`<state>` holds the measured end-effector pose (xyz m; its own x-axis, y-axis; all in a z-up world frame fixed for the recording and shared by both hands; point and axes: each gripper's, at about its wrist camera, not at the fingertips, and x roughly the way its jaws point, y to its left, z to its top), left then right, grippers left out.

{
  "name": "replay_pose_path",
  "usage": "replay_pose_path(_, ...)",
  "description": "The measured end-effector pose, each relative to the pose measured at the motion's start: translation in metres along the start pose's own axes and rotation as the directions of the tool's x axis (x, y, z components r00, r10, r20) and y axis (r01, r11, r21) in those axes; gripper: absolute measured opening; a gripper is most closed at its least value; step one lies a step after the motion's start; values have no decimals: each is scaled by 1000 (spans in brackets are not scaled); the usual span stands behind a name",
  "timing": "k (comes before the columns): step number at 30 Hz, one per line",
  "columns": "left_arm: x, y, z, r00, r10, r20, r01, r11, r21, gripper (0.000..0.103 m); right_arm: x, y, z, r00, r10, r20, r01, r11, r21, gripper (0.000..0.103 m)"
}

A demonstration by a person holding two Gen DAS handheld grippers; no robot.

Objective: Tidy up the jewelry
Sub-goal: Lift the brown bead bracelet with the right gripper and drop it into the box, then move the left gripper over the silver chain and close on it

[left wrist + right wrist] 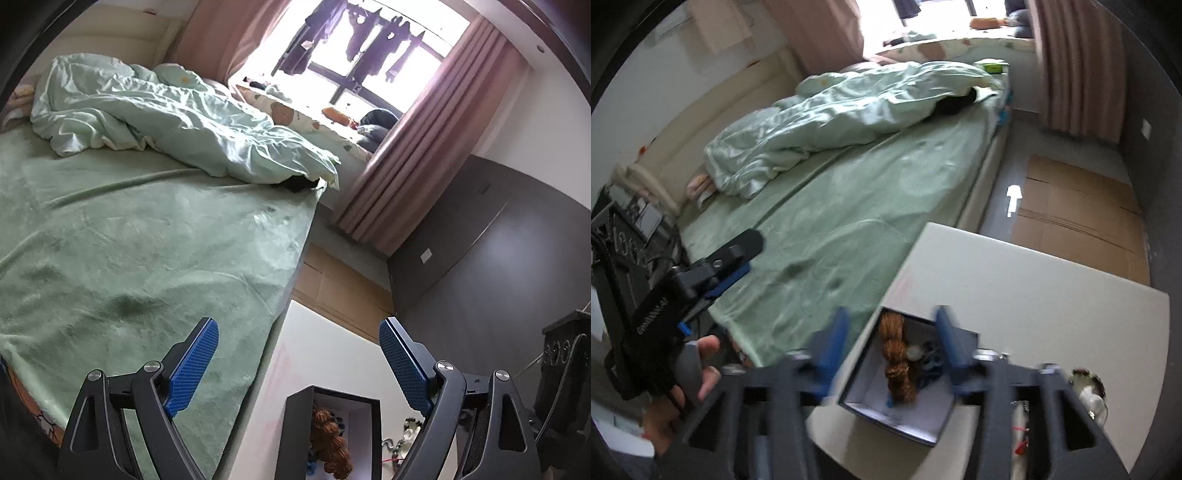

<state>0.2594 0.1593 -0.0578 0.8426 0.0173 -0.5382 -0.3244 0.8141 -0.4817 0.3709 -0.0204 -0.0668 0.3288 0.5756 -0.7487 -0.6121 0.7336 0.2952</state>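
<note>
A dark box with a white inside stands open on the white table. It holds a brown braided piece and dark blue items. The box also shows in the left wrist view, with the brown piece inside. Loose jewelry lies on the table to the right of the box, and a beaded piece lies at the right. My left gripper is open and empty, raised above the table's near edge. My right gripper is open and empty, just above the box.
A bed with a green sheet and a crumpled pale quilt fills the left. Pink curtains and a window lie beyond. Flat cardboard lies on the floor past the table. A dark wall panel stands at the right.
</note>
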Motion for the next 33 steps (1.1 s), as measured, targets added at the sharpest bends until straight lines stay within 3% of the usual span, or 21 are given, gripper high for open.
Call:
replay_pose_path(4,8,-14,-5,999,-13,-42,15,999,44,89,-21,-28,-17,999,-16,27,14,998,69,58)
replay_pose_path(10,24,-55,-28,988,-46,-147,71,982,174,89,-45,-61,-40,994,-104,40,99,987,127,58)
replay_pose_path(15,33,-94,-52,974,-49,-220,118,943,312,89,-58,-82,-60,991,-120,53,107,975,197,58)
replay_pose_path(23,50,-126,-83,949,-37,-314,179,881,439,89,-84,-124,-105,985,-148,85,108,926,362,59)
replay_pose_path(26,56,-138,-97,932,-43,-360,216,864,455,89,-93,-139,-124,982,-161,98,103,892,439,73)
replay_pose_path(30,62,-151,-117,911,-21,-411,229,856,464,89,-109,-154,-144,969,-218,118,130,851,508,78)
replay_pose_path(33,63,-160,-130,908,8,-419,213,853,476,89,-118,-162,-153,963,-236,130,132,834,536,84)
